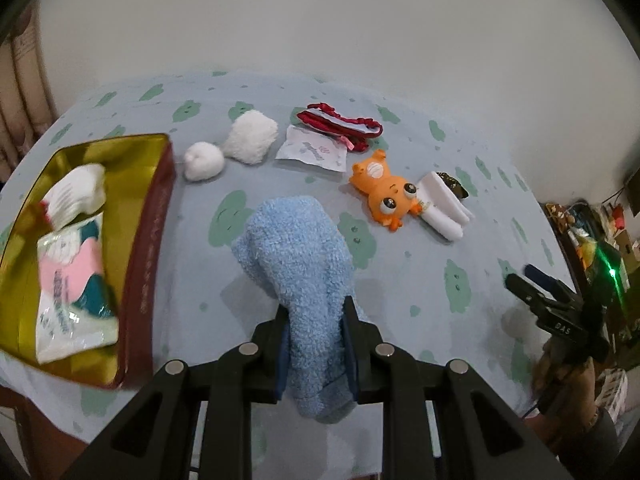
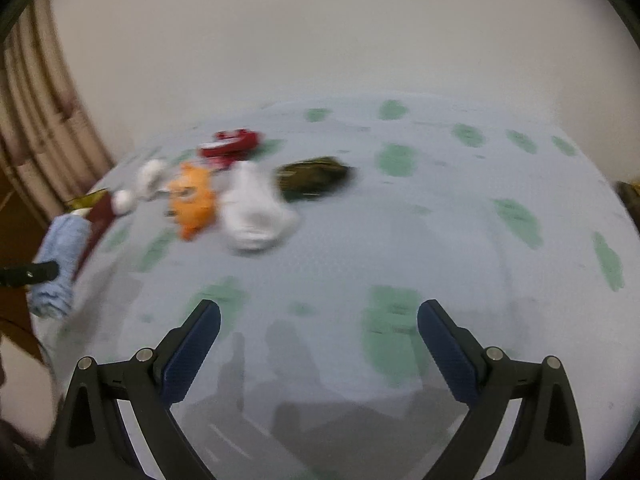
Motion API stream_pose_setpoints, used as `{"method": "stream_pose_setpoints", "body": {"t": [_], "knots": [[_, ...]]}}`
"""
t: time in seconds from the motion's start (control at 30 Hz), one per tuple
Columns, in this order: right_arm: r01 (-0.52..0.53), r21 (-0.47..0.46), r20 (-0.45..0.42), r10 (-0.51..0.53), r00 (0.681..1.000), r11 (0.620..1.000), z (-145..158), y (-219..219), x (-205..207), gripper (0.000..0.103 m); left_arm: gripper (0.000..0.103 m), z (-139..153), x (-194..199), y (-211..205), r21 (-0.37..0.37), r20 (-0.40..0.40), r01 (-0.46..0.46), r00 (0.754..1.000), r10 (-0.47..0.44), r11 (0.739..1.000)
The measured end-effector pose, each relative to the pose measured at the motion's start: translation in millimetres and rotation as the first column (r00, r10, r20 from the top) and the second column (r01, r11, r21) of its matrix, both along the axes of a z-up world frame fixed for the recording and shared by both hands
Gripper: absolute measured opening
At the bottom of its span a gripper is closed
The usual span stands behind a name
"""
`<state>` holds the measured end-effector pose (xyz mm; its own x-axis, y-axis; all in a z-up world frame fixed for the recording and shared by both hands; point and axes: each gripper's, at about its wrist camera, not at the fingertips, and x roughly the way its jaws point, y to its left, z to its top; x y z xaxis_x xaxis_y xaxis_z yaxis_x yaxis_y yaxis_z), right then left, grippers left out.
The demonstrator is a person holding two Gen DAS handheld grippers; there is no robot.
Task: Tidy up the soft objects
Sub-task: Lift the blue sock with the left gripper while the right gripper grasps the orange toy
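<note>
My left gripper is shut on a fluffy light-blue sock and holds it above the bed; the sock also shows at the far left of the right wrist view. A gold tin with a red outer wall lies to the left, holding a white sock and a packaged pink-and-teal pair. On the bed lie a white ball sock, a white fluffy sock, a red-and-white item, an orange toy and folded white socks. My right gripper is open and empty over the bedsheet.
The bed has a pale blue sheet with green blotches. A white packet lies by the red item. A dark olive item lies behind the white socks. The right gripper shows at the right edge of the left wrist view, with clutter behind it.
</note>
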<state>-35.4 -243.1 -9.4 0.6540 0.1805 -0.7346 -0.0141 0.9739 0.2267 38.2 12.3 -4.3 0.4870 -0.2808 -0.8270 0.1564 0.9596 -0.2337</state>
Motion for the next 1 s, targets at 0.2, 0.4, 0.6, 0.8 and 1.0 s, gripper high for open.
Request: {"method": "stream_pose_setpoints", "body": {"t": [0.2, 0.4, 0.6, 0.8, 1.0], "knots": [[-0.227, -0.075, 0.060, 0.232, 0.971, 0.971, 36, 79, 34, 0.097, 0.022, 3, -13, 16, -0.016, -0.008, -0.015, 1.000, 0.015, 1.000], [-0.300, -0.043, -0.035, 0.298, 0.954, 0.953, 41, 106, 99, 0.079, 0.023, 7, -20, 29, -0.018, 0.005, -0.030, 1.000, 0.030, 0.999], [-0.380, -0.144, -0.156, 0.358, 0.921, 0.914, 31, 135, 143, 0.071, 0.023, 11, -22, 33, -0.024, 0.014, -0.022, 1.000, 0.022, 0.999], [-0.398, -0.206, -0.244, 0.347, 0.906, 0.894, 15, 144, 163, 0.070, 0.023, 12, -24, 39, -0.038, 0.015, -0.026, 1.000, 0.027, 0.999], [-0.405, -0.214, -0.315, 0.330, 0.890, 0.889, -5, 148, 177, 0.059, 0.023, 12, -24, 43, -0.040, 0.015, -0.030, 0.999, 0.031, 0.999]]}}
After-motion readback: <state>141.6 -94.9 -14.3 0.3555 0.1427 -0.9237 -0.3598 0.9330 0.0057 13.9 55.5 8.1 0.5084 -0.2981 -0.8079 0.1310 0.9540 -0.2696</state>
